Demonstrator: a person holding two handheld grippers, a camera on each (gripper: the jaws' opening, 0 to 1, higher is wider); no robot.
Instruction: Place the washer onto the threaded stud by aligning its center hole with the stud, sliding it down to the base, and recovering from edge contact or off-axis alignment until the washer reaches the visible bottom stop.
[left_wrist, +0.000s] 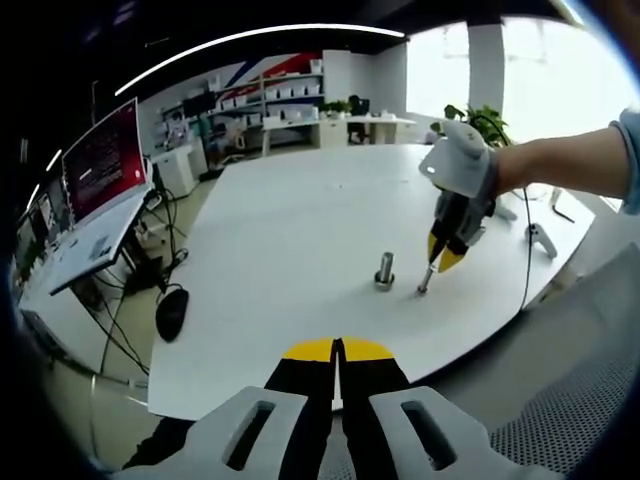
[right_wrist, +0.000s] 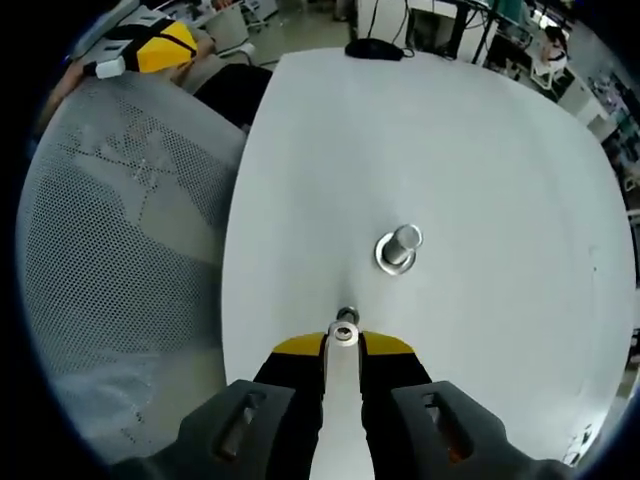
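A short threaded metal stud (left_wrist: 385, 270) stands upright on the white table (left_wrist: 290, 240), with a wider metal ring around its foot (right_wrist: 396, 252). My right gripper (right_wrist: 342, 345) is shut on a small metal washer (right_wrist: 345, 333), whose hole shows just past the yellow tips. In the left gripper view a hand holds this right gripper (left_wrist: 445, 262) tilted down just right of the stud, with the washer (left_wrist: 426, 285) edge-on and low over the table. It is apart from the stud. My left gripper (left_wrist: 338, 350) hangs near the table's front edge with its jaws together and nothing in them.
A black mouse (left_wrist: 172, 312) lies at the table's left edge and white cables (left_wrist: 540, 240) run at the far right. A grey mesh chair (right_wrist: 120, 250) stands beside the table, with the left gripper (right_wrist: 150, 45) above it. A monitor (left_wrist: 100, 160) and shelves stand behind.
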